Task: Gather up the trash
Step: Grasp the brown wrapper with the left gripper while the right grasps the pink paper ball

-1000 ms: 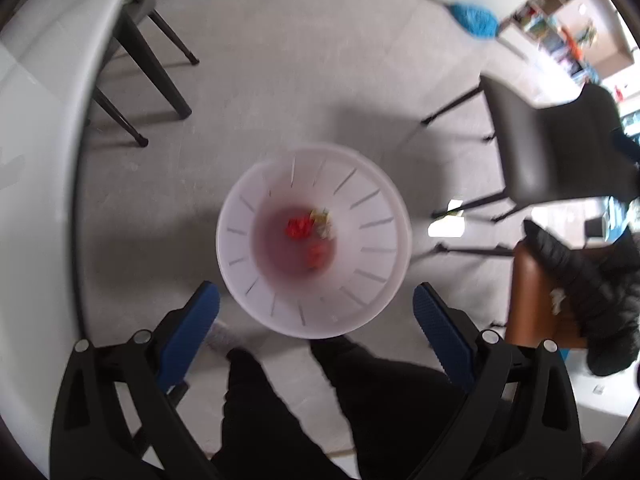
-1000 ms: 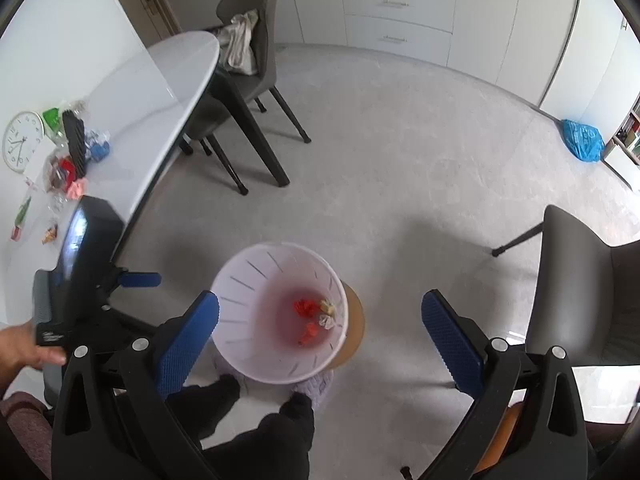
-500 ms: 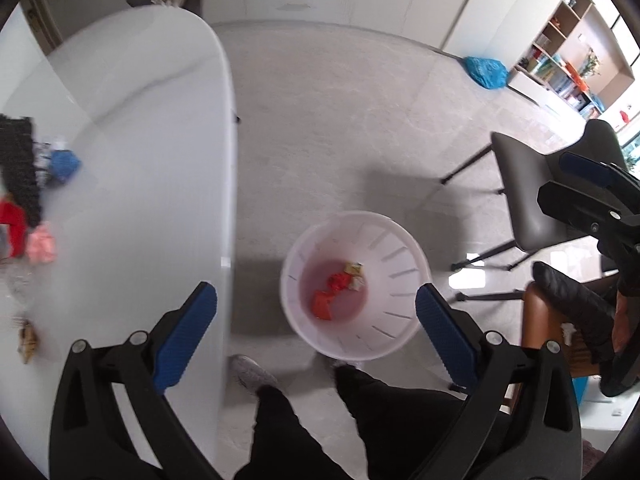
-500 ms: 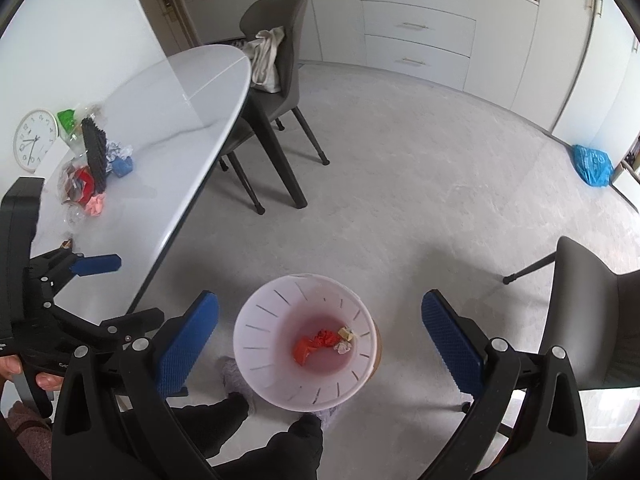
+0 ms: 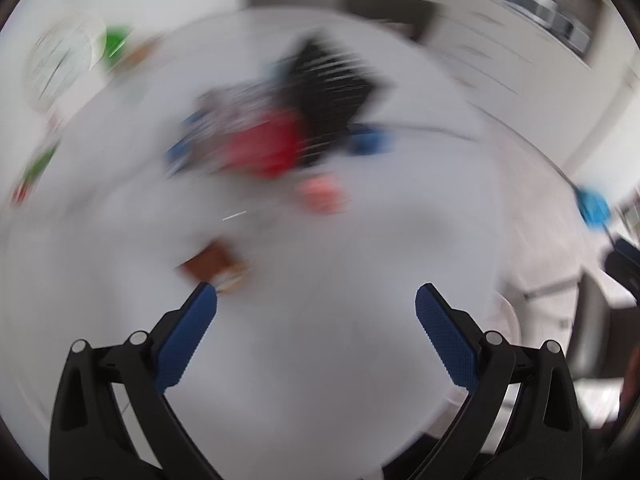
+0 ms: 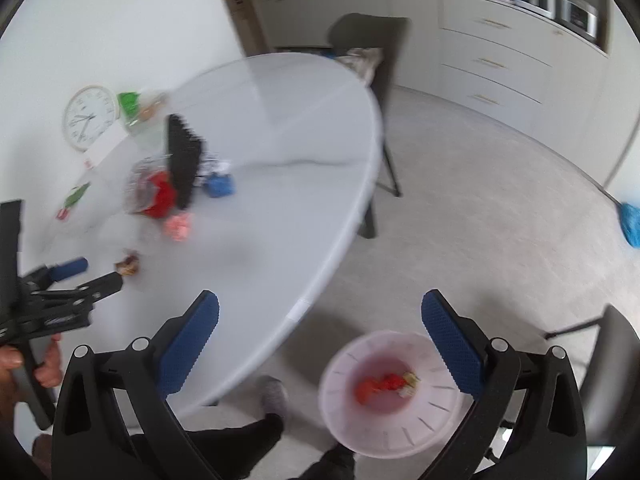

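A white slotted bin [image 6: 390, 394] stands on the floor with red and yellow scraps in it. Trash lies on the white table [image 6: 280, 152]: a pink wad [image 6: 179, 229], a red wrapper [image 6: 160, 198], a blue wad [image 6: 218, 185] and a brown wrapper [image 6: 128, 266]. The left wrist view is blurred; the pink wad [image 5: 322, 196], red wrapper [image 5: 268, 148] and brown wrapper [image 5: 212, 264] show there. My left gripper [image 5: 316, 312] is open and empty over the table, also seen in the right wrist view [image 6: 86, 274] near the brown wrapper. My right gripper [image 6: 320, 316] is open and empty above the table edge and bin.
A black ridged object [image 6: 182, 160] stands on the table among the trash. A wall clock [image 6: 90, 116] and green packets [image 6: 129, 102] lie at the far left. Dark chairs [image 6: 368, 44] stand behind the table and at the right [image 6: 612, 368]. A blue bag [image 6: 630, 224] lies on the floor.
Both grippers swung up and left from over the bin toward the table. The left gripper now hovers over the table near the brown wrapper. Both stay open and empty.
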The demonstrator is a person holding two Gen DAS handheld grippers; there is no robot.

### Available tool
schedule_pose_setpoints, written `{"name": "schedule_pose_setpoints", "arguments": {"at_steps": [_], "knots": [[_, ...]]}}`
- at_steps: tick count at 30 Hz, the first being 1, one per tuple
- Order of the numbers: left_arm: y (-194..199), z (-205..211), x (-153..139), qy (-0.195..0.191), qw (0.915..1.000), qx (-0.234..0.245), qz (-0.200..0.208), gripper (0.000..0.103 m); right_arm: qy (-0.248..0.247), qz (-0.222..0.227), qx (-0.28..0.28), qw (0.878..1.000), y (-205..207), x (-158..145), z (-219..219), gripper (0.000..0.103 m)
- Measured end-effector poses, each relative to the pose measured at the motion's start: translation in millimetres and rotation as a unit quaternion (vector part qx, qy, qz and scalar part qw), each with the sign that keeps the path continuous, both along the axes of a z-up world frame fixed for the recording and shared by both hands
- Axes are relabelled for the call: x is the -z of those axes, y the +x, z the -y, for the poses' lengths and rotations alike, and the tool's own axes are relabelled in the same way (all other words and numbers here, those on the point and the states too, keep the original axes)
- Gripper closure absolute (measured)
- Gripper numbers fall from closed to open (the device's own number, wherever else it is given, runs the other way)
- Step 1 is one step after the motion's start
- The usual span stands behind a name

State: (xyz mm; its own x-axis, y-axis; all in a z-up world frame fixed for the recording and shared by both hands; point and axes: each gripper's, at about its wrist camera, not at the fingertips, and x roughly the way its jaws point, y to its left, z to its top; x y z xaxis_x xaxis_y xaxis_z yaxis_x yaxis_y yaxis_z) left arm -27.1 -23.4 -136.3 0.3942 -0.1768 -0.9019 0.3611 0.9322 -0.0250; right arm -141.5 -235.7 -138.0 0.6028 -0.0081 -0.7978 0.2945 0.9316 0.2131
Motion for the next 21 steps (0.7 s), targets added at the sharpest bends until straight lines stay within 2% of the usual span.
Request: {"name": "schedule_pose_setpoints", "arguments": {"at_steps": [3, 5, 8, 15, 18, 21], "knots": [[22, -41, 25, -0.021, 0.9947, -0.096, -0.029, 0.008, 0.003, 0.002, -0.029, 1.0, 25, -2, -24, 0.002], [36, -60, 39, -0.045, 0.9854, -0.157, -0.049, 0.01, 0.006, 0.002, -0.048, 0.999, 39, -2, -39, 0.002], [52, -69, 57, -0.061, 0.9747, -0.203, -0.072, 0.013, 0.009, 0.001, -0.066, 0.998, 50, -2, -53, 0.002], [67, -69, 82, -0.057, 0.9615, -0.251, -0.096, 0.03, 0.004, -0.002, -0.092, 0.996, 60, -7, -64, 0.002], [70, -69, 83, -0.042, 0.9619, -0.257, -0.083, 0.04, 0.007, -0.006, -0.095, 0.995, 59, -6, -63, 0.002], [74, -69, 83, -0.031, 0.9655, -0.247, -0.077, 0.055, 0.009, -0.012, -0.1, 0.995, 62, -3, -63, 0.002]]}}
